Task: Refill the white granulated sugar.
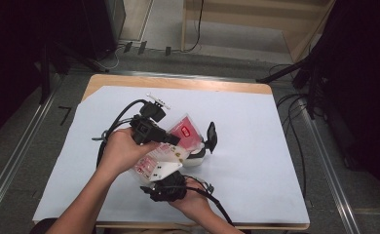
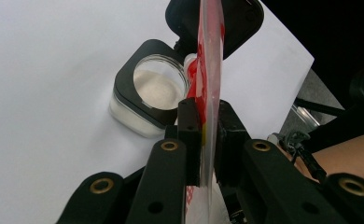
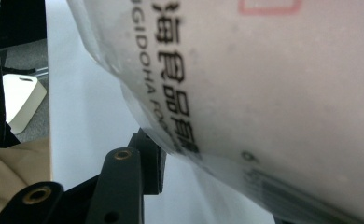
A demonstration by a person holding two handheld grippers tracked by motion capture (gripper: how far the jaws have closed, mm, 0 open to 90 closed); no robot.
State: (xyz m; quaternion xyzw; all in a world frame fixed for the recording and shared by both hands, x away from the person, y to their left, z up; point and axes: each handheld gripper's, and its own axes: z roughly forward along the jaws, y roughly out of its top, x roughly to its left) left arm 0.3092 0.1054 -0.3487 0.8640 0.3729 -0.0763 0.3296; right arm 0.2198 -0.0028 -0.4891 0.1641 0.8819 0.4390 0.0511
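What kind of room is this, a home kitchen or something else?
Probably a lab or recording studio, not a kitchen: the table is covered with plain white paper, cables run over the bare floor, and dark stands surround it.

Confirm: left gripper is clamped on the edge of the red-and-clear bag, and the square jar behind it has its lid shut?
Not quite. The left gripper is clamped on the edge of the red-and-clear bag, but the square jar is open: the left gripper view shows white powder through its round mouth, with the black lid flipped up behind it.
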